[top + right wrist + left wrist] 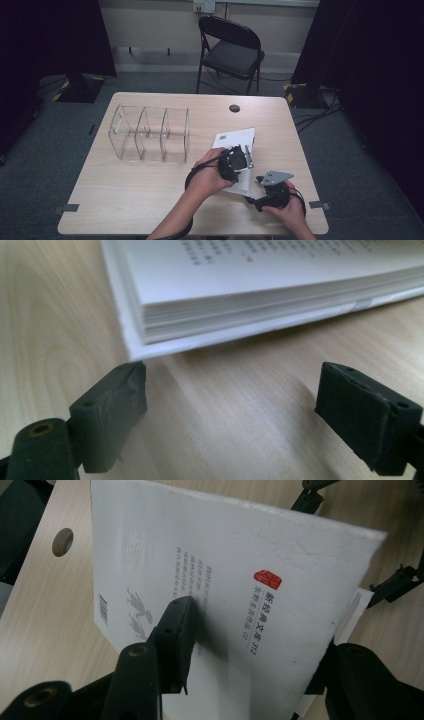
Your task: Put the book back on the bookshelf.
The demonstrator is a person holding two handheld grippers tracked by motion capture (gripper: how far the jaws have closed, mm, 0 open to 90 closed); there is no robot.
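Note:
A white paperback book (235,137) with a red seal and a barcode on its cover (240,545) lies right of the table's middle. My left gripper (246,157) is shut on it: one black jaw presses on the cover, the other sits behind the book's edge. The book tilts, its gripped end a little off the wood. My right gripper (260,179) rests low by the book's near corner. In the right gripper view its jaws (230,405) stand wide open with bare table between them, just short of the book's page edge (260,315).
A clear plastic organizer (150,132) with three compartments stands at the table's left middle. A dark cable hole (234,108) is near the far edge. A black folding chair (232,50) stands beyond the wooden table (130,200).

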